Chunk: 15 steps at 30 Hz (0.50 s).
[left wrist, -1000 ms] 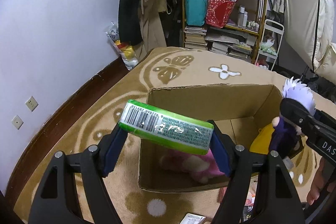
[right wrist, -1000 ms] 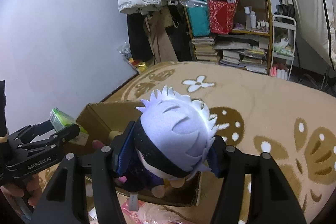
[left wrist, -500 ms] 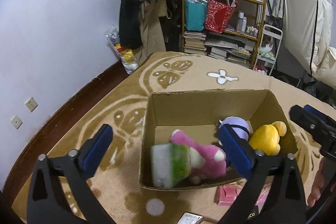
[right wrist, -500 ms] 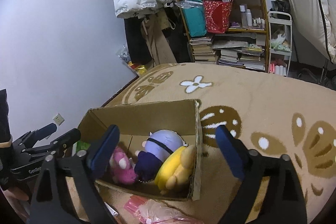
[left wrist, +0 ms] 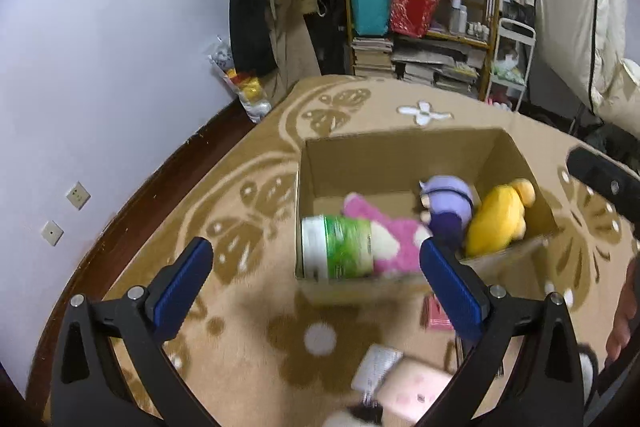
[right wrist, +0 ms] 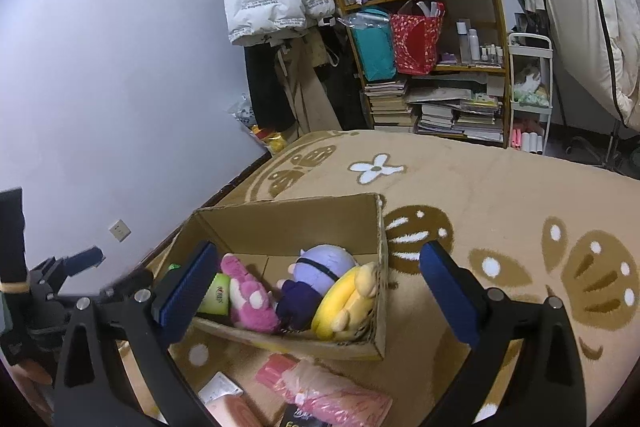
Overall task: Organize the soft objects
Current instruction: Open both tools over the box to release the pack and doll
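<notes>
Both grippers have released: green wipes pack [left wrist: 340, 247] and purple-haired doll [right wrist: 320, 267] now lie in the cardboard box [right wrist: 288, 223]. Left gripper [left wrist: 316, 279] and right gripper [right wrist: 316, 287] jaws gape empty — pink packets [right wrist: 332, 391] remain on the carpet [right wrist: 500, 195].

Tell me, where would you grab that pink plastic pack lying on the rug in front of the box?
Probably across its narrow width, near the middle, coming straight down. The pink pack lies flat and long on the rug, outside the box, so its long sides are exposed and nothing rests on it. The right gripper is open and nearest. Its wrapper looks slippery, so squeeze firmly.
</notes>
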Motion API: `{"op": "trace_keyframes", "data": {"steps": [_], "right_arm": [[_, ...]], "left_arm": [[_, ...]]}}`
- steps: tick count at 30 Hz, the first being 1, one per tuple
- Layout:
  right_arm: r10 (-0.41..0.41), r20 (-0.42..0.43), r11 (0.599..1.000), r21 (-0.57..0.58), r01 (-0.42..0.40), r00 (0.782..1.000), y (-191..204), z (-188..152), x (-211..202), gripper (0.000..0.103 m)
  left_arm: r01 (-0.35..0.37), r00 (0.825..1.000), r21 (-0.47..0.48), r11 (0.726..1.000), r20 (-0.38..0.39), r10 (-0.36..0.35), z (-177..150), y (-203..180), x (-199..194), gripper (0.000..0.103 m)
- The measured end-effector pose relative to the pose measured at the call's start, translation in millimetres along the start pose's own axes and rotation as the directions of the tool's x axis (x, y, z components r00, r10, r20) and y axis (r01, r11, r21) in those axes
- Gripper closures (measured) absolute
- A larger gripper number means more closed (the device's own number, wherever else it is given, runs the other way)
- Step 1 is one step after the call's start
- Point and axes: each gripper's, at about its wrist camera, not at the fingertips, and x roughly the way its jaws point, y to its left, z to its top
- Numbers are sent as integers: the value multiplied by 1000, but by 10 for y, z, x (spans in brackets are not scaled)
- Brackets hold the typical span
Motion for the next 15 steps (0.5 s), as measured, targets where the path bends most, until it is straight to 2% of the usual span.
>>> {"op": "trace_keyframes", "data": {"steps": [11, 15], "right_arm": [[30, -21, 999, -37, -31, 999, 252, -251, -243, 0], [46, -50, 998, -46, -49, 998, 339, -386, -262, 0]], "left_arm": [[46, 997, -66, 997, -58, -50, -394, 57, -245, 1], [54, 991, -96, 994, -116, -65, -537, 102, -275, 1]]}}
